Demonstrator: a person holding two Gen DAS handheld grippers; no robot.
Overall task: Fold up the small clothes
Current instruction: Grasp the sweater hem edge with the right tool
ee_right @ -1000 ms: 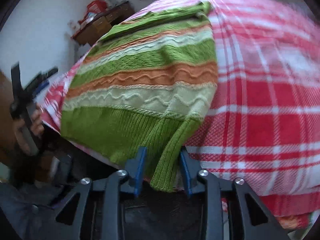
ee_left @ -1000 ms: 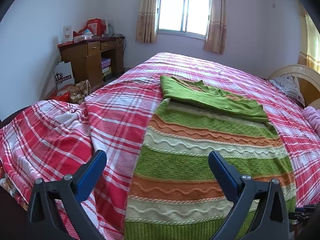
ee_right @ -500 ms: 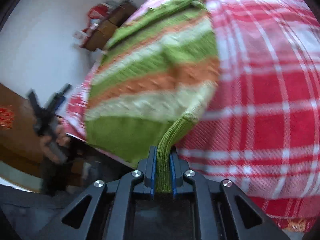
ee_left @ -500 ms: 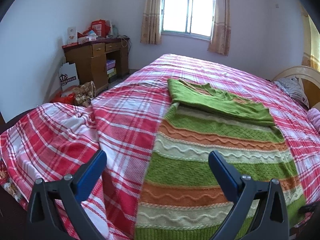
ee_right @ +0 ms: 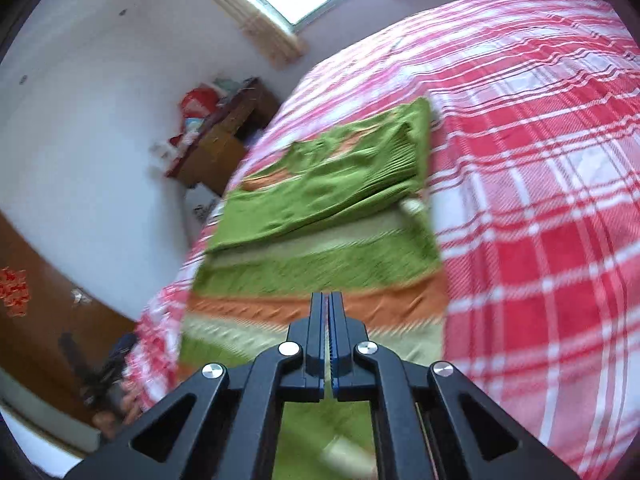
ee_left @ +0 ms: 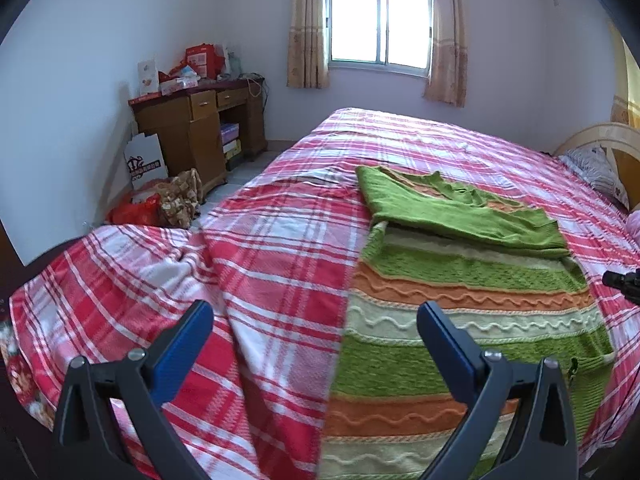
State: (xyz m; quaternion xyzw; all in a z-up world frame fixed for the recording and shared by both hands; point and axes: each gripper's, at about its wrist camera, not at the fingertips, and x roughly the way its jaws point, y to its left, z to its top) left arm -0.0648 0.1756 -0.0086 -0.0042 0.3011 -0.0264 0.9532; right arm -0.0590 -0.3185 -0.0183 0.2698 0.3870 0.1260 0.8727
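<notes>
A green, orange and cream striped knit sweater [ee_left: 460,320] lies flat on the red plaid bed cover [ee_left: 280,264], its green sleeves folded across the top. My left gripper [ee_left: 312,332] is open and empty, hovering over the sweater's left edge near the hem. My right gripper [ee_right: 329,308] is shut on the sweater's hem, with a thin strip of knit showing between the jaws, and is raised above the sweater [ee_right: 320,232]. Its tip shows at the right edge of the left wrist view [ee_left: 624,282].
A wooden desk [ee_left: 196,120] with clutter stands by the left wall, with bags [ee_left: 160,196] on the floor beside it. A window [ee_left: 378,24] with curtains is at the back. The headboard and pillow [ee_left: 596,168] are at the far right.
My right gripper closed on the hem corner, then lifted and carried it up over the sweater toward the sleeves. My left gripper drifted slightly left and stayed open.
</notes>
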